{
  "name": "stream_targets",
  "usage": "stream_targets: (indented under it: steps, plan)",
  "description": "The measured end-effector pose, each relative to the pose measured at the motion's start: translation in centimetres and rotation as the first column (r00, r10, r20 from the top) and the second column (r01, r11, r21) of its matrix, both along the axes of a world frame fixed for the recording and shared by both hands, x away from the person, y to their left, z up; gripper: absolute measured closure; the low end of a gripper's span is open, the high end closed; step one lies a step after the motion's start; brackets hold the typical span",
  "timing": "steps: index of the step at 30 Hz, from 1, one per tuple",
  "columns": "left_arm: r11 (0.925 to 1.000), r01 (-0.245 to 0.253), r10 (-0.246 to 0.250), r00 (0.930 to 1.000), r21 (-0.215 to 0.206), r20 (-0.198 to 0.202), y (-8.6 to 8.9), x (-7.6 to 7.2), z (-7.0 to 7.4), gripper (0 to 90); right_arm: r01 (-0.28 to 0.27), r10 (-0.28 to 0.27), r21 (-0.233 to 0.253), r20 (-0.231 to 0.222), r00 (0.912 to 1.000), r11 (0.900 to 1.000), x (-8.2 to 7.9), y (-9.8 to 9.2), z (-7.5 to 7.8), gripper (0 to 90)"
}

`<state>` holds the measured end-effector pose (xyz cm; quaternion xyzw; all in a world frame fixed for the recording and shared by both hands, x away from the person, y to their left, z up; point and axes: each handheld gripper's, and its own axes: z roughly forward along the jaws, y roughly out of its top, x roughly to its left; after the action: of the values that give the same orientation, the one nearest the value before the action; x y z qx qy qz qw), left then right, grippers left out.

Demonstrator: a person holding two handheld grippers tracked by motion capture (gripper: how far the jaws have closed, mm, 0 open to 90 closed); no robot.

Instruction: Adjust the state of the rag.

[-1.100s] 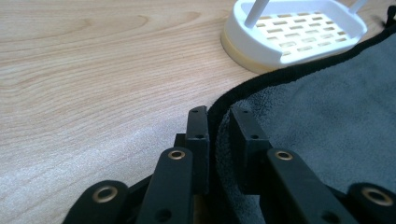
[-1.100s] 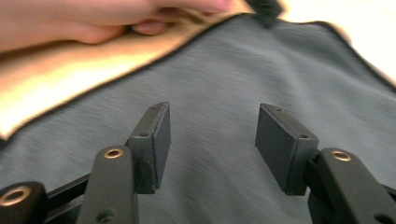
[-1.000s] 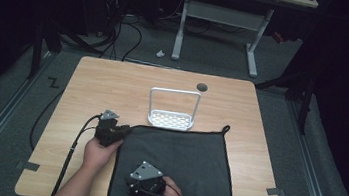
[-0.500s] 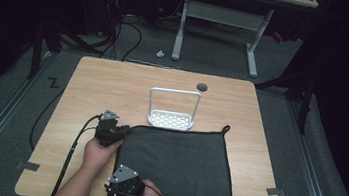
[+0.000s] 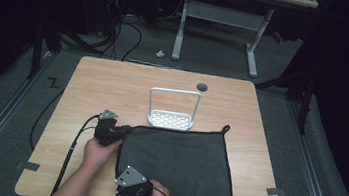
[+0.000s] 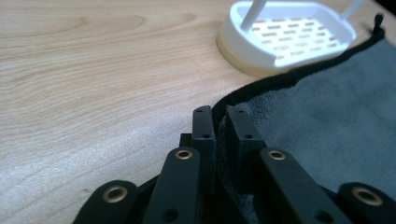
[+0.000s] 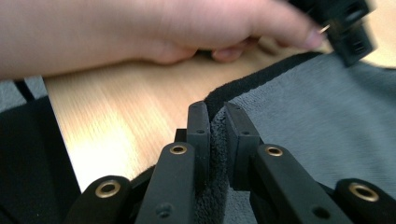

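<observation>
A dark grey towel (image 5: 176,166) lies spread flat over the near right part of the wooden table (image 5: 114,83). My left gripper (image 5: 119,130) is shut on the towel's far left corner, and the black hem (image 6: 280,79) runs out from between its jaws. My right gripper (image 5: 126,190) is shut on the towel's near left corner, by the table's front edge. The right gripper view has the towel (image 7: 327,126) pinched between its jaws, with the person's left hand (image 7: 163,32) and the left gripper (image 7: 348,28) beyond.
A white slotted soap dish with a hoop handle (image 5: 171,119) stands just beyond the towel's far edge. A small dark round hole (image 5: 202,87) sits in the table farther back. Cables trail off the table's left side. A desk frame stands on the floor behind.
My right gripper has slid left and nearer along the towel's front, from mid-towel to its near left corner. The left gripper has stayed at the far left corner.
</observation>
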<state>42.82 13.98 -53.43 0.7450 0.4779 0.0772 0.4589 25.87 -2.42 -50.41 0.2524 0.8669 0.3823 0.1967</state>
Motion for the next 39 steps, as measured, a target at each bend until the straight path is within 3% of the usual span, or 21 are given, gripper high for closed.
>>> stream_targets:
  steps: [1, 3, 8, 12, 18, 22, 24, 27, 30, 34, 36, 37, 38, 39]
  plan:
    - [1.0000, 0.000, 0.000, 1.0000, 0.000, 0.000, 0.0, 0.0, 0.0, 83.3, 0.000, 0.000, 0.000, 0.000, 1.0000, 1.000, 0.0, 0.0, 0.0, 82.6]
    - [0.9981, -0.018, 0.018, 0.9998, -0.059, 0.003, 0.4, -0.1, 0.4, 83.7, 0.010, -0.011, 0.026, 0.020, 0.9997, 1.000, -0.1, -0.4, 0.9, 82.6]
    - [0.9928, -0.051, 0.055, 0.9978, -0.108, 0.035, 1.3, -0.7, 1.6, 84.1, 0.002, -0.005, 0.051, 0.044, 0.9990, 0.999, -0.5, -0.1, 1.4, 82.5]
    - [0.9914, -0.080, 0.084, 0.9956, -0.104, 0.041, 2.8, -1.0, 2.0, 84.1, -0.013, 0.009, 0.074, 0.054, 0.9985, 0.997, -0.6, 0.8, 1.5, 82.4]
    - [0.9844, -0.144, 0.149, 0.9880, -0.101, 0.040, 7.1, -2.2, 2.9, 84.2, -0.067, 0.060, 0.103, 0.072, 0.9956, 0.992, -0.7, 4.2, 2.2, 82.3]
    - [0.9816, -0.183, 0.185, 0.9817, -0.055, 0.044, 10.5, -3.4, 4.0, 84.2, -0.122, 0.113, 0.121, 0.080, 0.9903, 0.985, -1.0, 7.0, 2.9, 82.3]
    - [0.9804, -0.191, 0.193, 0.9799, -0.049, 0.048, 11.3, -3.8, 4.4, 84.2, -0.145, 0.134, 0.121, 0.089, 0.9869, 0.982, -1.2, 7.8, 3.1, 82.3]
    - [0.9802, -0.192, 0.194, 0.9796, -0.050, 0.052, 11.4, -4.0, 4.7, 84.2, -0.153, 0.140, 0.127, 0.099, 0.9851, 0.980, -1.3, 7.8, 3.4, 82.3]
    - [0.9811, -0.184, 0.187, 0.9807, -0.059, 0.055, 10.3, -3.8, 5.0, 84.2, -0.130, 0.116, 0.135, 0.105, 0.9876, 0.982, -1.3, 6.4, 3.7, 82.3]
    - [0.9858, -0.153, 0.158, 0.9850, -0.069, 0.070, 6.3, -3.2, 5.1, 84.1, -0.085, 0.072, 0.122, 0.110, 0.9913, 0.989, -1.4, 3.4, 3.7, 82.3]
    - [0.9871, -0.146, 0.151, 0.9852, -0.066, 0.082, 5.5, -3.1, 5.1, 84.1, -0.071, 0.058, 0.122, 0.109, 0.9924, 0.990, -1.5, 2.5, 3.6, 82.3]
    - [0.9878, -0.136, 0.142, 0.9855, -0.077, 0.092, 3.8, -3.0, 5.2, 84.0, -0.042, 0.028, 0.122, 0.109, 0.9937, 0.992, -1.6, 0.6, 3.5, 82.3]
    - [0.9878, -0.136, 0.142, 0.9855, -0.077, 0.092, 3.8, -3.0, 5.2, 84.0, -0.042, 0.028, 0.122, 0.109, 0.9937, 0.992, -1.6, 0.6, 3.5, 82.3]
    - [0.9883, -0.130, 0.137, 0.9866, -0.079, 0.088, 2.2, -2.7, 5.2, 84.1, -0.007, -0.006, 0.124, 0.106, 0.9944, 0.992, -1.7, -1.2, 3.4, 82.2]
